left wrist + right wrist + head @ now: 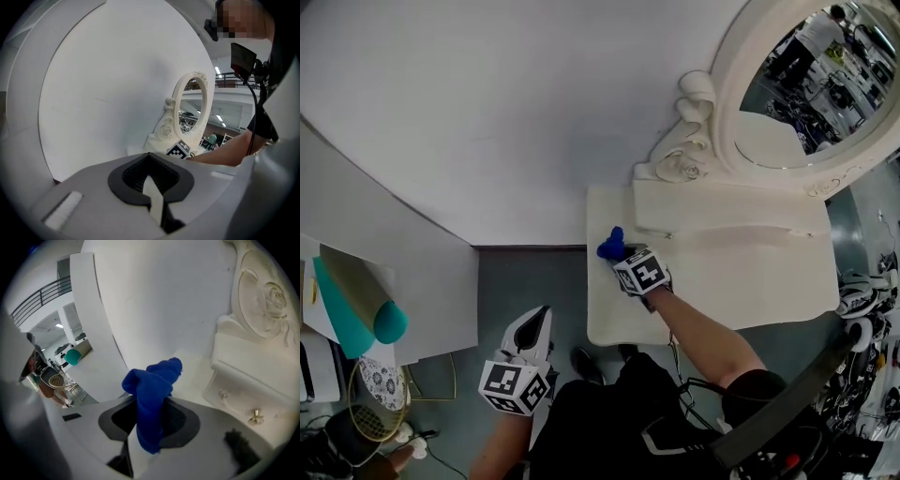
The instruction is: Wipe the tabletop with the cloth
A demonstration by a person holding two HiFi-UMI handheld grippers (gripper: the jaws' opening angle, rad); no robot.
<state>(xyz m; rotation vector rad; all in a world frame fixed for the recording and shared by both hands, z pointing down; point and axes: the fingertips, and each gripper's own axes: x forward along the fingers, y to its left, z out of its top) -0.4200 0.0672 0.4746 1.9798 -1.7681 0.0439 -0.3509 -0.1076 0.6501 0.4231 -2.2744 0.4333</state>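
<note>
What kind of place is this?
Probably a mock bedroom set in a large hall: white dressing table with ornate oval mirror, curved white partition wall behind, and a balcony railing beyond it.

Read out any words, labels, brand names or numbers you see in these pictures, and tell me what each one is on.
No readable text in any view.
The white cube on the left gripper and its twin on the right gripper carry black square patterns only, no letters or digits.
The blue cloth shows no label.
Anything reflected in the white-framed oval mirror is too small to read.
</note>
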